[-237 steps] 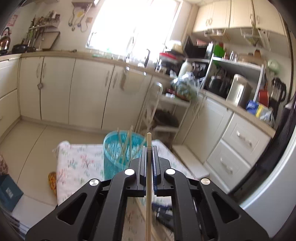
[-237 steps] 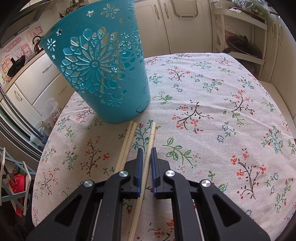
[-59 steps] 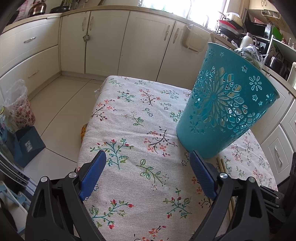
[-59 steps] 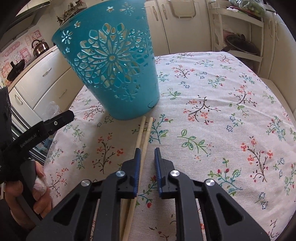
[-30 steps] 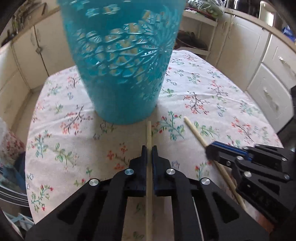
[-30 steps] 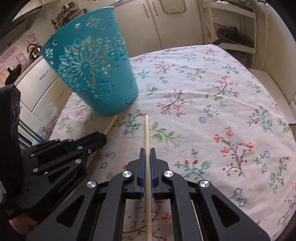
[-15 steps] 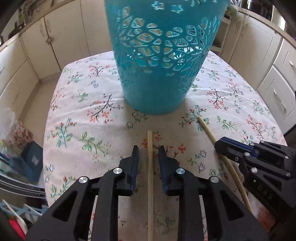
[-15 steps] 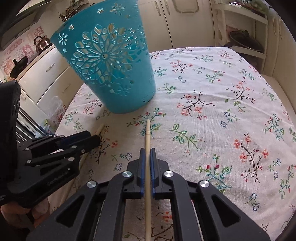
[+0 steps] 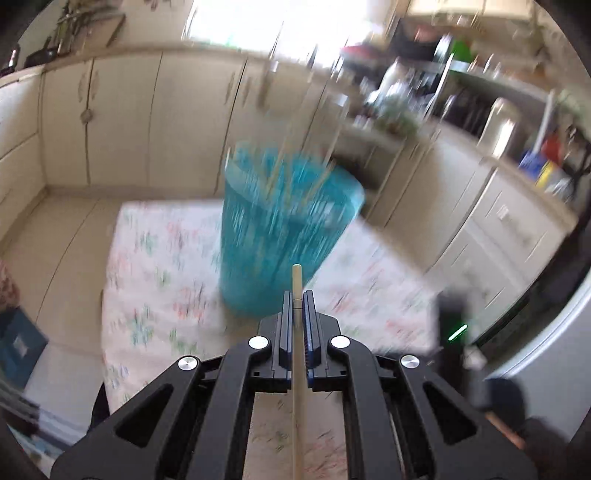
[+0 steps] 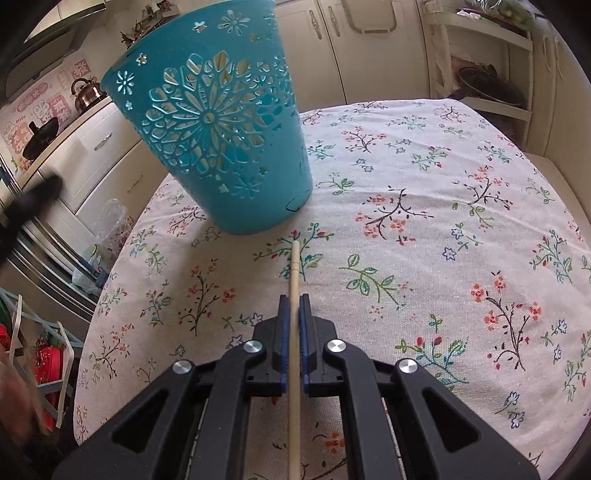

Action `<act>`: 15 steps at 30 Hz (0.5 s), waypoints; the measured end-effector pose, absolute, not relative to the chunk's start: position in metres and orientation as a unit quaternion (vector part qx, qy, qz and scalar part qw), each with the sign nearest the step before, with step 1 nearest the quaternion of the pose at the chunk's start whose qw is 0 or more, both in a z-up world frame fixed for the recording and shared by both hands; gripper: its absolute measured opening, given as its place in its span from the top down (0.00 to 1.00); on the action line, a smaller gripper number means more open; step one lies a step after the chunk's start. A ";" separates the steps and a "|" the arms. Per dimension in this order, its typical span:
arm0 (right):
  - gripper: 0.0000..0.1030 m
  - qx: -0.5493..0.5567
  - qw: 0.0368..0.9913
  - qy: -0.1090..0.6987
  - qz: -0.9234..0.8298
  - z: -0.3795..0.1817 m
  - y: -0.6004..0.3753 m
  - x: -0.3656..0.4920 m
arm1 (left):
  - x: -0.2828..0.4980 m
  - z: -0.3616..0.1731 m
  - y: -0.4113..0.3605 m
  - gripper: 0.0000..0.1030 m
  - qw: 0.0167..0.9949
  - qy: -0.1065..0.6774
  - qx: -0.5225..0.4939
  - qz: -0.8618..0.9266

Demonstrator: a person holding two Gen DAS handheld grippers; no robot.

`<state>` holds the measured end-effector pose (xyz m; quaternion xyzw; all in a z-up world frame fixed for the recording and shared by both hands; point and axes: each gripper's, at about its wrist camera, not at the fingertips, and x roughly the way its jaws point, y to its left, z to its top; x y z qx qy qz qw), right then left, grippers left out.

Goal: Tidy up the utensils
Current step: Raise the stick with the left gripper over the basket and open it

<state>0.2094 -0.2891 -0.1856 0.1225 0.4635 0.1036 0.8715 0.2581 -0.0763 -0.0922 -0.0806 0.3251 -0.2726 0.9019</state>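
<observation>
Just slim wooden chopstick (image 10: 294,273) (round-tipped)

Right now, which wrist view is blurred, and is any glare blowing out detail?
Left wrist: heavy motion smear over the basket and tablecloth, window blown out; only the left gripper and its chopstick stay sharp. Right wrist: crisp, evenly lit, fisheye-curved edges.

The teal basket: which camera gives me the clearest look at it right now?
The right wrist view: the teal basket is sharp there, its cut-out wall facing the camera, rim partly cropped. The left wrist view shows the basket whole, sticks poking out, but motion-blurred.
</observation>
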 end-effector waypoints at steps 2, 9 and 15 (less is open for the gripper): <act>0.94 0.129 0.870 0.463 0.105 -0.186 -0.291 0.209 | 0.262 -0.060 -0.071 0.95 0.909 0.290 -0.100 -0.281; 0.94 0.145 0.868 0.462 0.108 -0.187 -0.293 0.210 | 0.298 0.005 -0.072 0.95 0.929 0.205 -0.136 -0.276; 0.94 0.155 0.866 0.462 0.111 -0.187 -0.295 0.211 | 0.339 0.027 -0.086 0.95 0.941 0.159 -0.156 -0.253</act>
